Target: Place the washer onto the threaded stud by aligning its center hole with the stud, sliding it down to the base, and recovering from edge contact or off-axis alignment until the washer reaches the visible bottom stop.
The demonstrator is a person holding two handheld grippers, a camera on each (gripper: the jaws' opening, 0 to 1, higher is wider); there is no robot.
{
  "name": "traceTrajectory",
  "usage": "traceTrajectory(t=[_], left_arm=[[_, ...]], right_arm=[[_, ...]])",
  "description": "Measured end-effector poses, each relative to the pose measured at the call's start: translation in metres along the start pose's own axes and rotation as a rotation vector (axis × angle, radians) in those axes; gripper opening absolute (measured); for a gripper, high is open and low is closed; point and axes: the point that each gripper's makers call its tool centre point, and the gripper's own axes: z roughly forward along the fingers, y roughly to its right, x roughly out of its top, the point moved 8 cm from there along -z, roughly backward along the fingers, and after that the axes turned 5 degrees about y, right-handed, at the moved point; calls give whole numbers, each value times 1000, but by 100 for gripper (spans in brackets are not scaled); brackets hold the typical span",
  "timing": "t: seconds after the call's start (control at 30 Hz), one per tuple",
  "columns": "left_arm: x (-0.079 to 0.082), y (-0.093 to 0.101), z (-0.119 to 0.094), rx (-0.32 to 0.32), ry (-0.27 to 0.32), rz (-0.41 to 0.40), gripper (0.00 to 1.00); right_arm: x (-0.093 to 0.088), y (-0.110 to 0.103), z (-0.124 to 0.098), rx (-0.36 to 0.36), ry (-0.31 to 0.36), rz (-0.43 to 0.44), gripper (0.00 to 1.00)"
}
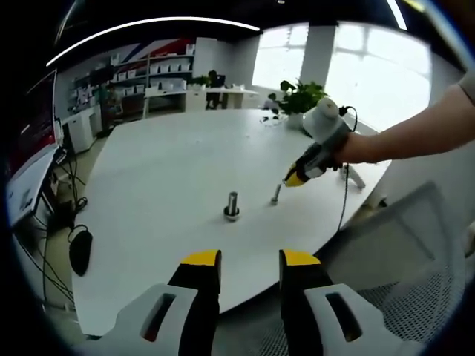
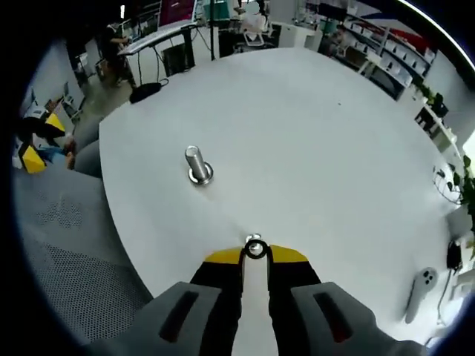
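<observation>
Your right gripper (image 2: 255, 253) pinches the washer (image 2: 255, 248) by its edge, well apart from the stud (image 2: 197, 165); a tilted approach risks catching the threads. Left gripper (image 1: 250, 261) parted, empty

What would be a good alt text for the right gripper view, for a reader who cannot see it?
The right yellow-tipped tongs pinch a small metal ring washer above a round white table. An upright silver threaded stud on a wider base stands on the table, apart from the washer, with no washer on it. A grey mesh chair sits beside the table.
</observation>
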Motion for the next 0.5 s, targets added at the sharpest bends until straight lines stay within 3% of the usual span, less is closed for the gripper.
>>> traceTrajectory(t=[0.5], left_arm=[[1, 0, -1, -2, 7, 1, 29]], right_arm=[[2, 2, 14, 13, -62, -64, 13]])
